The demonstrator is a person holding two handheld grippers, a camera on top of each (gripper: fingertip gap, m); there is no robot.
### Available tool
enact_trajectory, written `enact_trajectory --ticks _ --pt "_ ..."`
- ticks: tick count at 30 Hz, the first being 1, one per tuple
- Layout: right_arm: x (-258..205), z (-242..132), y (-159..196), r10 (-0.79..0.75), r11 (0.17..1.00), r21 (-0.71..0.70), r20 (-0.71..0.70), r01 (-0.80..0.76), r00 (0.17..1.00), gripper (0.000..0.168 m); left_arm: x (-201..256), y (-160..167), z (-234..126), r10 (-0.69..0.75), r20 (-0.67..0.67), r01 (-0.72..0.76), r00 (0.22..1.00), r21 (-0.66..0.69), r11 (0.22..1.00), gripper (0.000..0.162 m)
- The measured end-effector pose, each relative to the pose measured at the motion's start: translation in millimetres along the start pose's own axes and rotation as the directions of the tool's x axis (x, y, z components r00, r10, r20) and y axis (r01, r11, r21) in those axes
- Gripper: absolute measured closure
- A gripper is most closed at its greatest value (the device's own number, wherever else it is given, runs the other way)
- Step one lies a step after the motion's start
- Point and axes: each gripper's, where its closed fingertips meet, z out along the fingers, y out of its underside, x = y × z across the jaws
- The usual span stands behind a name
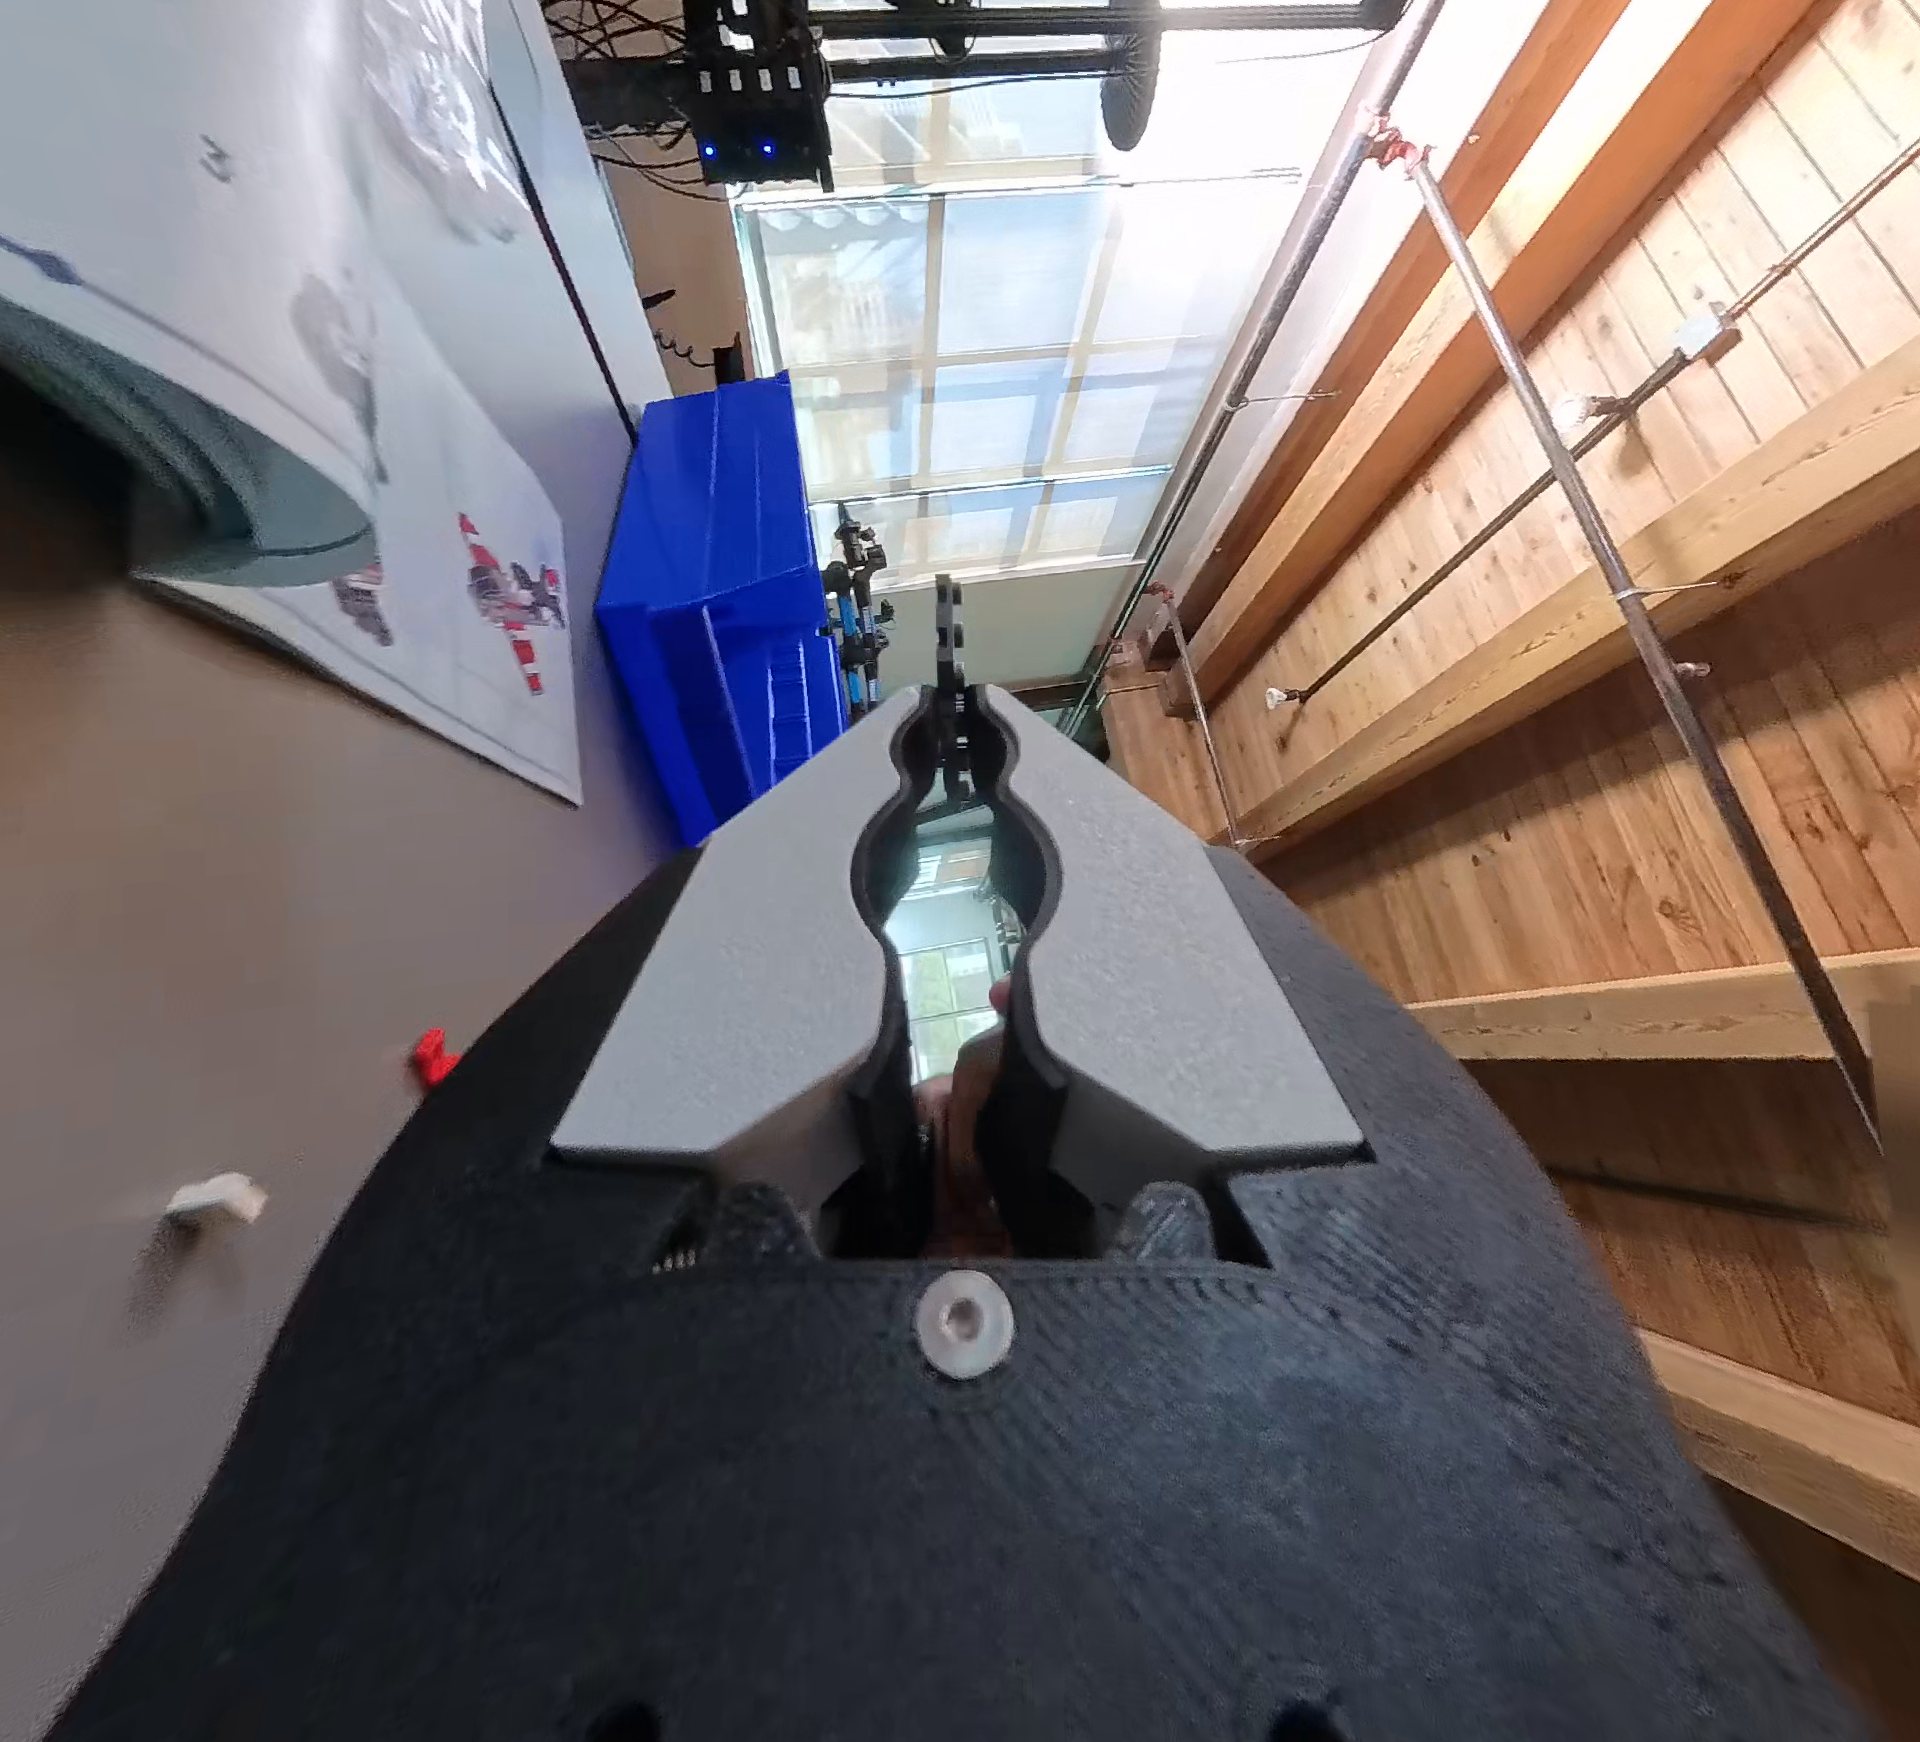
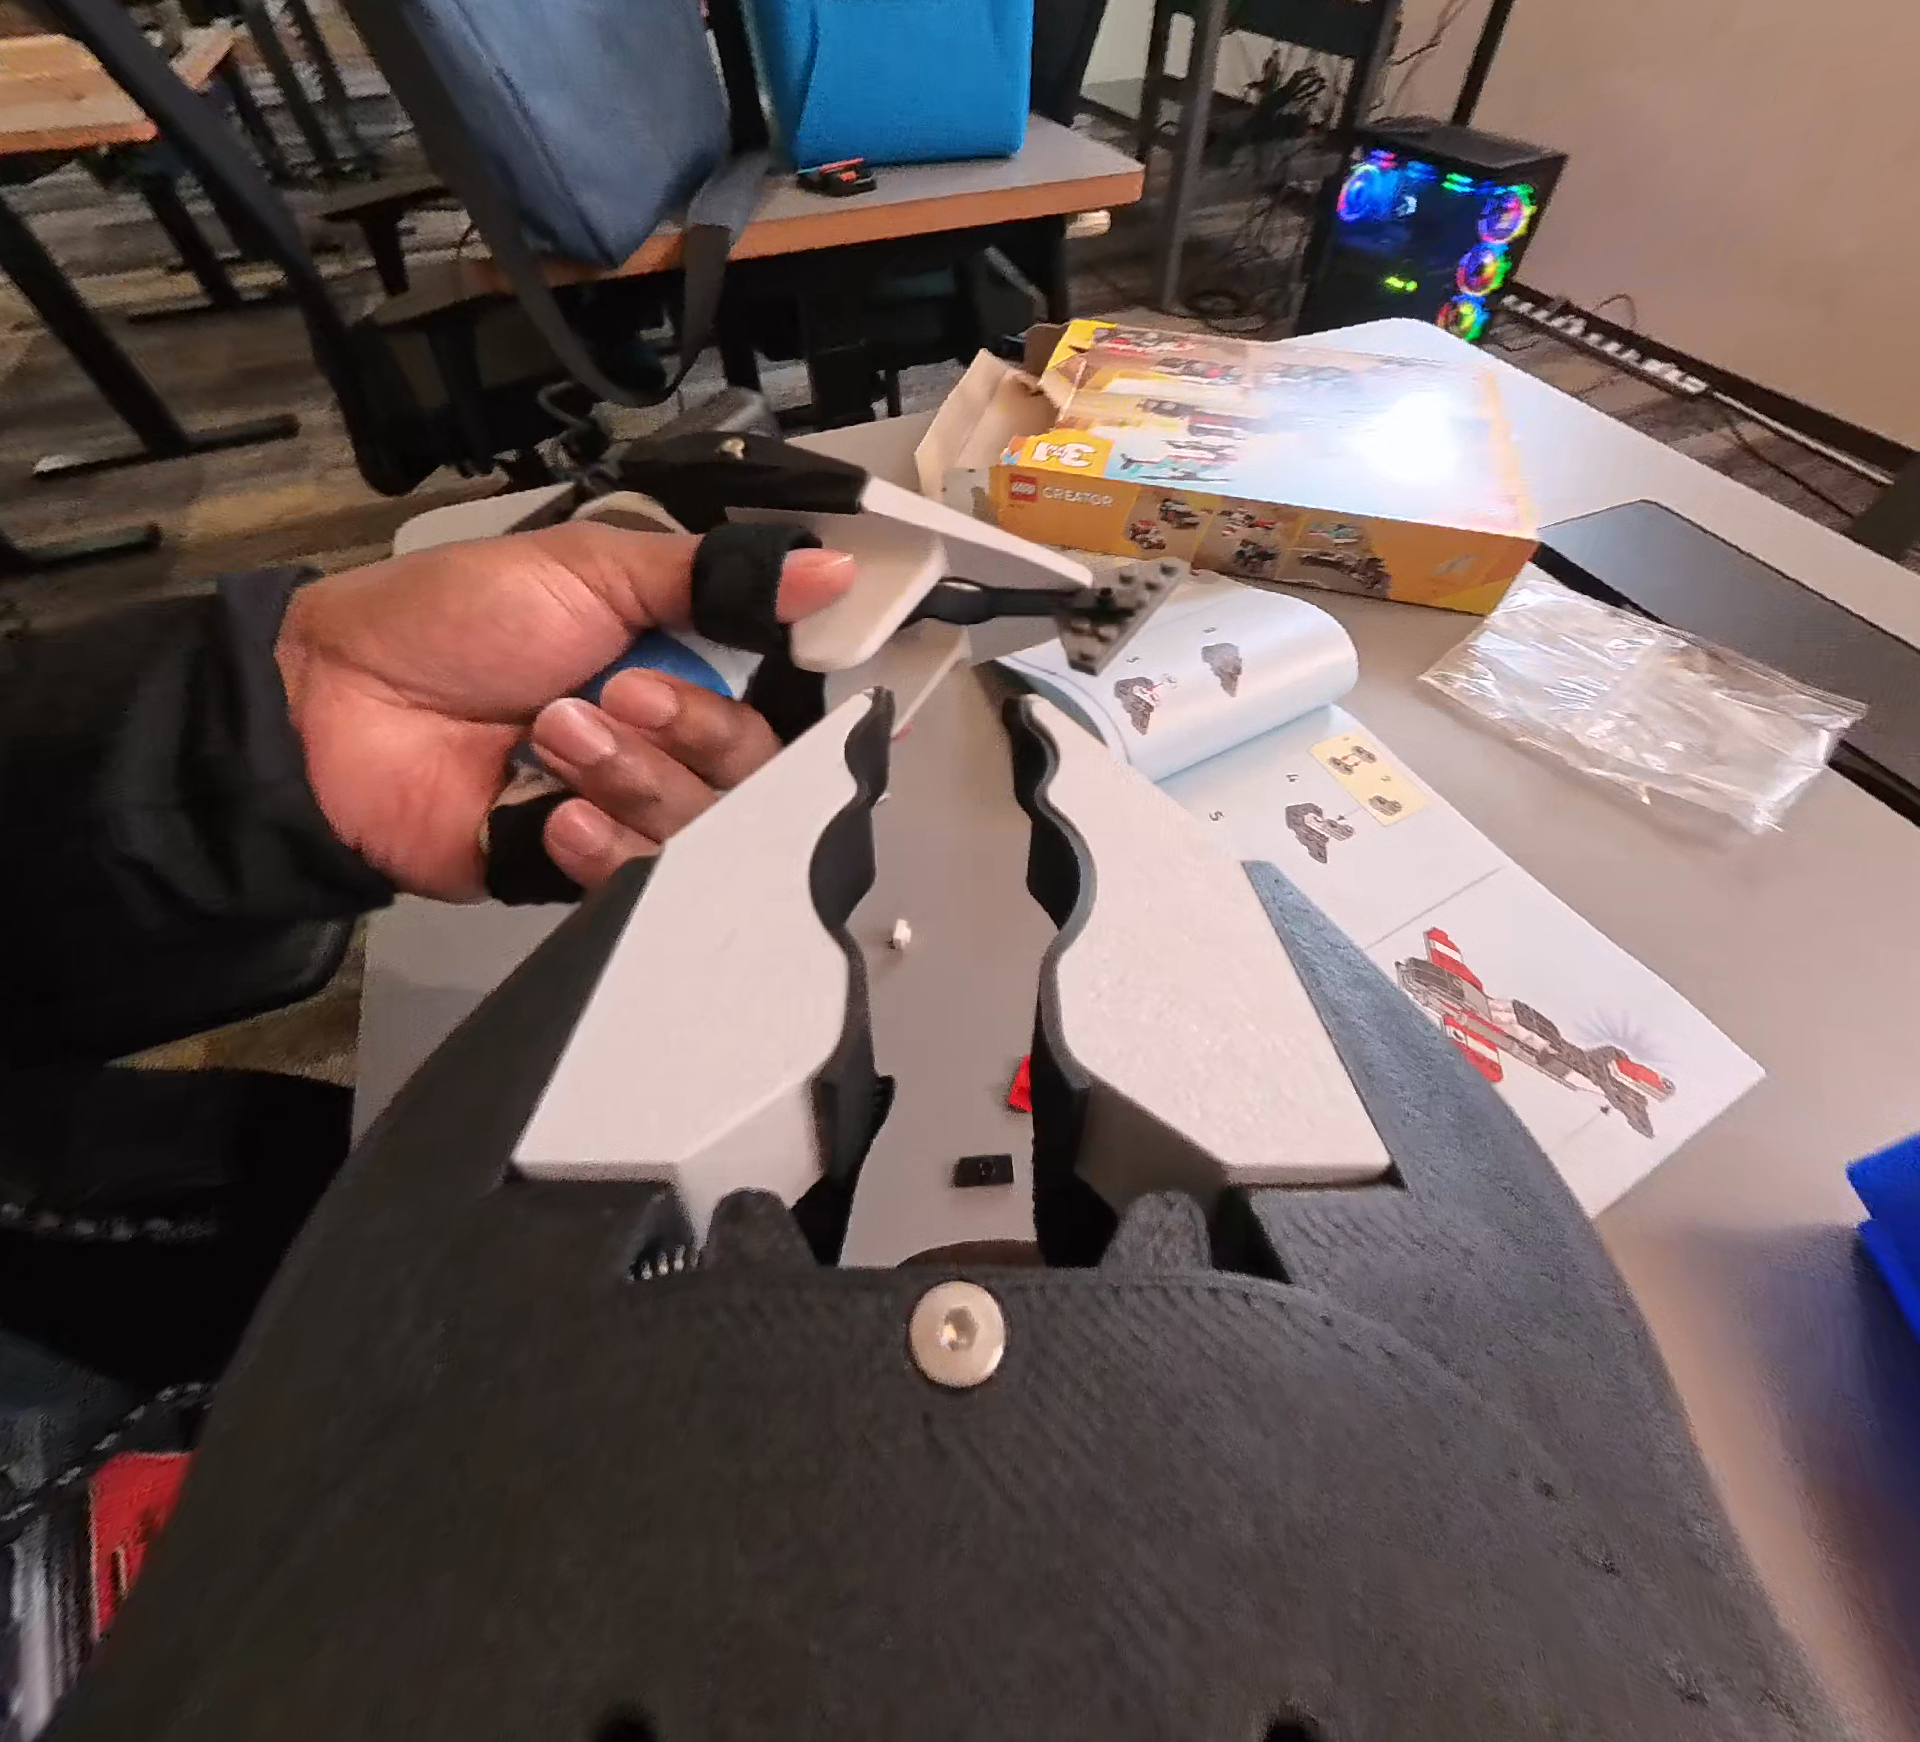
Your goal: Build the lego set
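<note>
Grey surface [image 2: 1714, 944] w/ open instruction booklet [image 2: 1299, 819], lego box [image 2: 1257, 487], empty plastic bag [image 2: 1631, 705] and a few loose bits: small black piece [image 2: 983, 1170], red piece [image 2: 1019, 1082], tiny white piece [image 2: 900, 937]. Left tool [image 2: 1081, 596] is clamped on a small dark grey plate assembly [image 2: 1127, 614], held up in air over the booklet; right tool [image 2: 945, 716] gapes part-way, empty, just below it. Build looks early, only a few plates joined, most of the model left.

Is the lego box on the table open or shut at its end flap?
Open. In the right wrist view, the lego box lies flat on the table, its left-end flaps torn and splayed outward.
</note>
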Motion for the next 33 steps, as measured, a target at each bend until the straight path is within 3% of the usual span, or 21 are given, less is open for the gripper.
enact_trajectory --ticks 10,23,33 --pt "-17 0 18 0.013 0.999 -0.03 -0.049 -0.015 0.999 0.144 -10 26 -10 -0.057 -0.024 0.056 0.998 -0.051 0.997 0.157" --pt "-29 19 19 0.015 1.0 -0.02 -0.119 -0.018 0.993 0.144 -25 31 -45 -0.029 0.002 0.029 1.0 -0.126 0.992 0.157" --pt "-25 48 35 -0.045 0.99 -0.141 -0.198 0.017 0.979 0.143 -37 19 -56 -0.042 0.018 0.044 0.999 -0.134 0.99 0.157"
